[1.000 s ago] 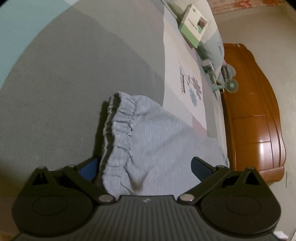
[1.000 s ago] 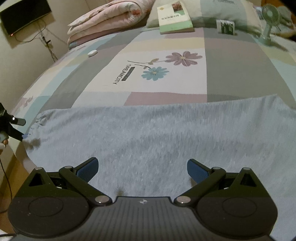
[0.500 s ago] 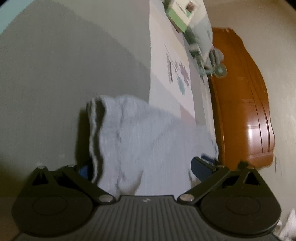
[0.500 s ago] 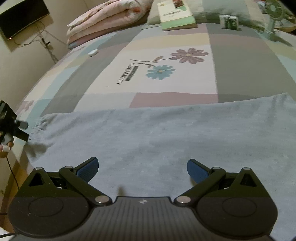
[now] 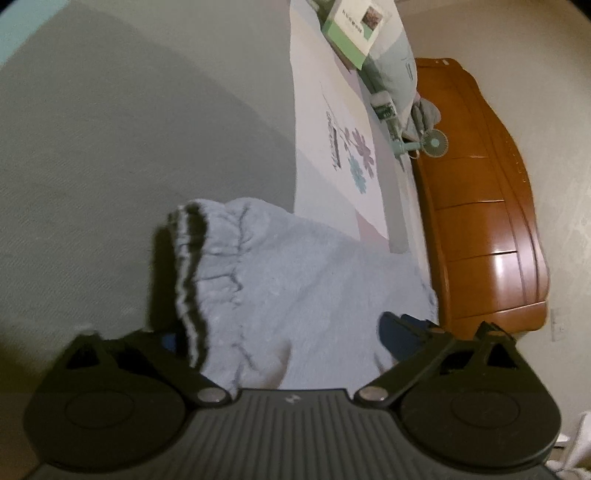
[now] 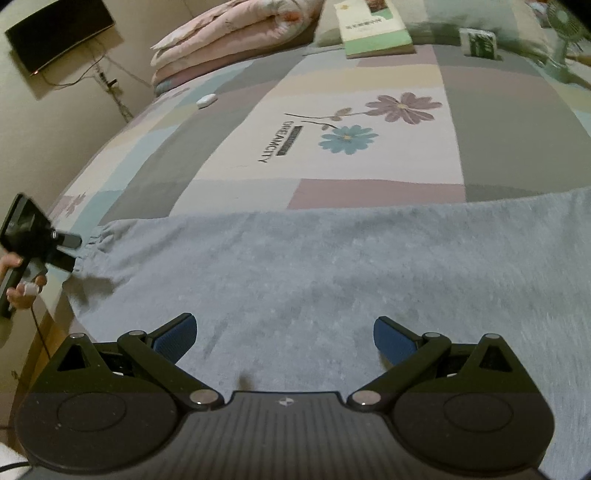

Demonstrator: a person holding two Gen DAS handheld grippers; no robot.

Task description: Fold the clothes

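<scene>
Grey fleece, soft and thick, makes up the garment [image 6: 332, 280] spread across the patchwork bedsheet with the printed flowers [image 6: 332, 155]; it lies flat over the near part of the bed, its gathered elastic cuff [image 6: 94, 240] at the far left edge.

At that left end, the left gripper [image 6: 68, 251] sits right at the cuff. In its own view the ruffled cuff [image 5: 207, 280] stands between its 2 blue pads [image 5: 397, 332], and the jaws are closing, though the pads do not look pressed on the cloth yet. The risk here is a shallow bite: the left pad is mostly hidden behind the ruffle, so I cannot tell how much cloth it will catch. If it takes only 1 layer of the cuff, the lower layer would likely sag when lifted and the fold would come out skewed. The cuff also lies close to the bed's edge, so a slipped grip could let that end slide off.

Further right, the right gripper [image 6: 282, 338] hangs over the middle of the garment with its jaws wide apart and nothing between them, the blue pads just above the fleece. Should the left end be lifted before this one has hold of anything, the cloth would probably drag and bunch.

Well beyond, the green and white book [image 6: 373, 31] and the small green desk fan [image 6: 563, 33] lie near the pillows, far enough off that a fold should not reach them.
</scene>
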